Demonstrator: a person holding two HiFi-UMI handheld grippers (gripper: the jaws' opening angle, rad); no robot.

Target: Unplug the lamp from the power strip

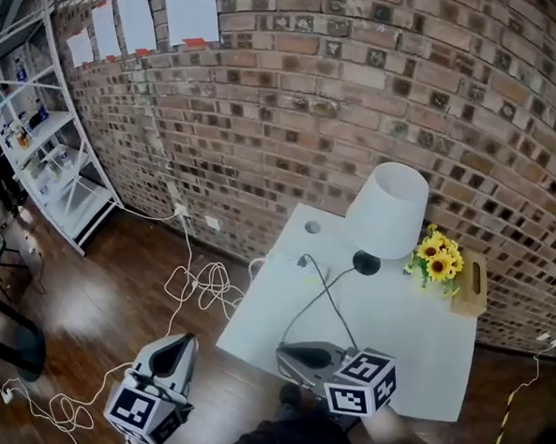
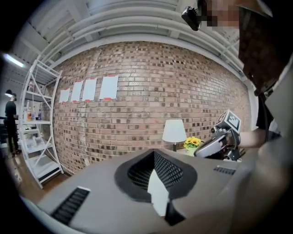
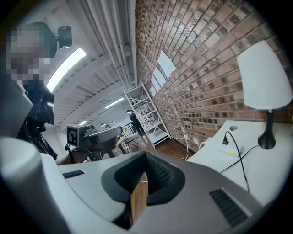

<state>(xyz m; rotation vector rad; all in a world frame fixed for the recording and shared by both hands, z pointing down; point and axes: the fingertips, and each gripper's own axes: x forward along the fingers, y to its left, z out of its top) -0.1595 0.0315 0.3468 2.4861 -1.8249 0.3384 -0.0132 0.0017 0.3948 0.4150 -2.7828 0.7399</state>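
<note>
At the far left, a white shelf (image 1: 52, 136) stands by the brick wall (image 1: 345, 81). White cables (image 1: 202, 285) lie in loops on the wood floor beside it.

The left gripper (image 1: 170, 352) hangs over the floor, just off the left side of the table (image 1: 427, 348). Its jaws are pressed together and hold nothing.

On the back left part of the table lies the white power strip (image 1: 285, 260). A black plug (image 1: 304, 260) sticks in it. A thin black cord (image 1: 325, 293) goes from the plug toward the front of the table, then bends back to the lamp (image 1: 387, 210).

The right gripper (image 1: 300, 358) is over the front of the table, near the bend in the cord and well apart from the plug. Its jaws are together too, with nothing in them.

The lamp stands farther right, close to the wall. It has a white shade and a black foot. Just right of it are yellow flowers (image 1: 437, 256), beside a wooden block (image 1: 472, 284).
</note>
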